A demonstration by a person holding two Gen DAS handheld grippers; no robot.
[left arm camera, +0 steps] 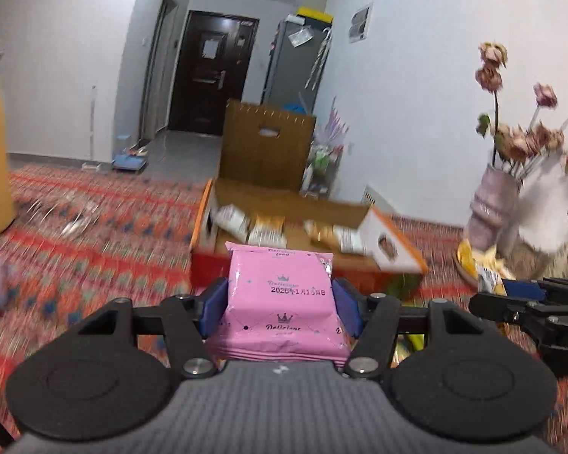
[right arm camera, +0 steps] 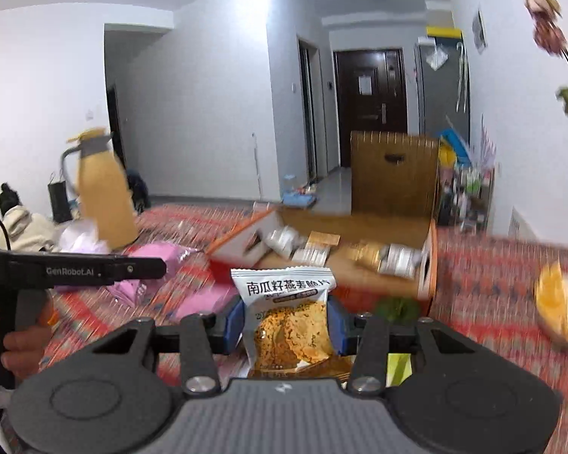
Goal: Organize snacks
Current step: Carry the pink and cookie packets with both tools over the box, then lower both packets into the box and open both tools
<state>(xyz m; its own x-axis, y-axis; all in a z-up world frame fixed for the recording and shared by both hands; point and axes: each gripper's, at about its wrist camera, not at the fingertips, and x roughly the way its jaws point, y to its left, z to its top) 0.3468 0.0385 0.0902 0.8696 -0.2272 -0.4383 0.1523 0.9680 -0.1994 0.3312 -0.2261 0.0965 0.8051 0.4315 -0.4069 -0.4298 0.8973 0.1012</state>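
The left gripper (left arm camera: 280, 304) is clamped on a pink snack packet (left arm camera: 282, 302), long axis pointing ahead; the right gripper (right arm camera: 284, 321) pinches a cookie packet (right arm camera: 287, 317) upright. The open cardboard box (left arm camera: 284, 261) lies straight ahead of both.

Left wrist: low over the patterned tablecloth (left arm camera: 94, 227), facing the open cardboard box (left arm camera: 284, 223) close ahead.
Right wrist: similar height, same heading.
Shared: box (right arm camera: 344, 261), dark door (left arm camera: 212, 72), yellow jug (right arm camera: 102, 189).
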